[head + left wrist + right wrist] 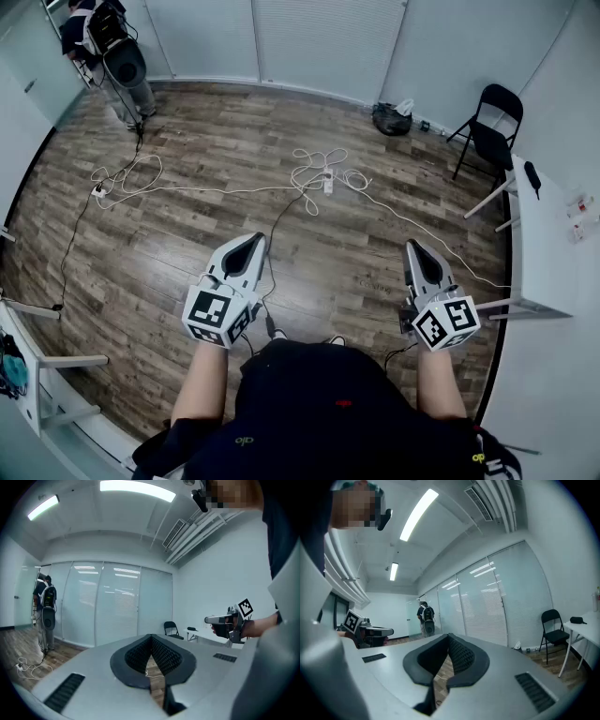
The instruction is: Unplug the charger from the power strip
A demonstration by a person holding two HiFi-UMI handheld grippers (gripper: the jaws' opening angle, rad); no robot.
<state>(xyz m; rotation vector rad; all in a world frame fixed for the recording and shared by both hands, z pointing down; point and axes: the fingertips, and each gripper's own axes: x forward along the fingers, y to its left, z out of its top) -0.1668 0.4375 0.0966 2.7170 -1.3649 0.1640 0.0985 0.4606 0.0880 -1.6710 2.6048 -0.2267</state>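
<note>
A white power strip [327, 184] lies on the wooden floor some way ahead, amid loops of white cable [314, 167]. The charger plugged into it is too small to make out. I hold both grippers level at waist height, far above and short of the strip. My left gripper [253, 240] is shut, its black pads meeting at the tips with nothing between them [151, 637]. My right gripper [413, 247] is shut too and empty [449, 636]. Each gripper shows in the other's gripper view: the right gripper [224, 619] and the left gripper [375, 631].
More white cable [122, 180] trails left to a small plug block [97, 190]. A person with a backpack [108, 47] stands at the far left. A black folding chair [489, 131] and a white table [544, 234] stand at the right; a dark bag [391, 117] lies by the back wall.
</note>
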